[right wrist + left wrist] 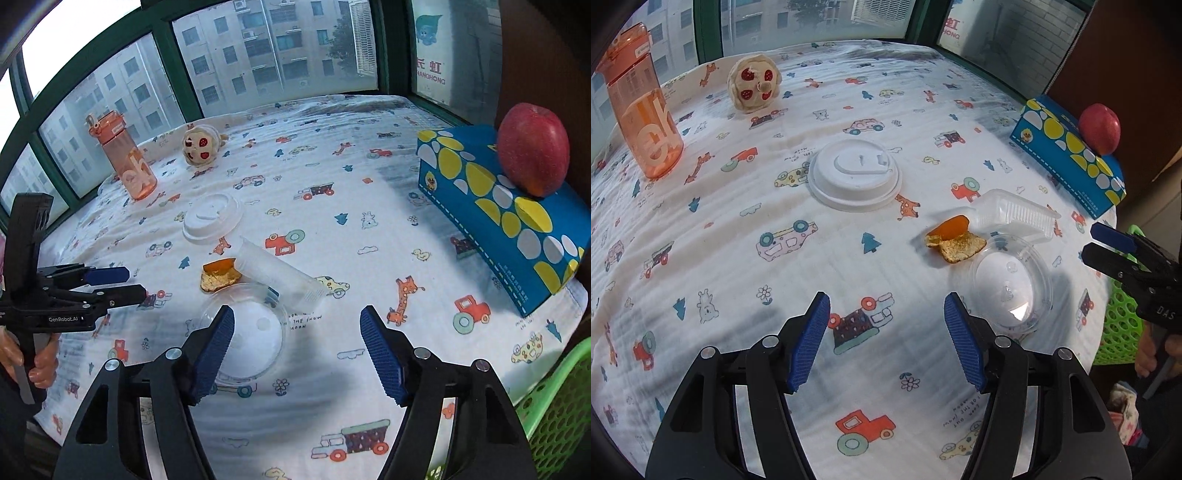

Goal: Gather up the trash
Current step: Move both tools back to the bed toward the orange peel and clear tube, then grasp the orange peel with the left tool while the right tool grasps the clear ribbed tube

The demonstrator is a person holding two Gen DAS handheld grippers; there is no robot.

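Observation:
On the patterned cloth lie a white cup lid point(854, 174) point(212, 218), orange peel pieces point(955, 238) point(219, 275), a clear plastic box point(1015, 216) point(280, 275) and a clear dome lid point(1012, 286) point(245, 338). My left gripper point(884, 319) is open and empty above the cloth, left of the dome lid; it also shows in the right wrist view point(125, 284). My right gripper point(297, 328) is open and empty, with its left finger over the dome lid; in the left wrist view it shows at the right edge point(1093, 242).
An orange water bottle point(641, 107) point(127, 158) and a plush toy point(753, 83) point(201, 144) stand at the far side. A blue tissue box point(1067, 155) point(502, 214) carries a red apple point(1100, 127) point(533, 147). A green basket point(1115, 321) point(557, 402) sits off the table's right edge.

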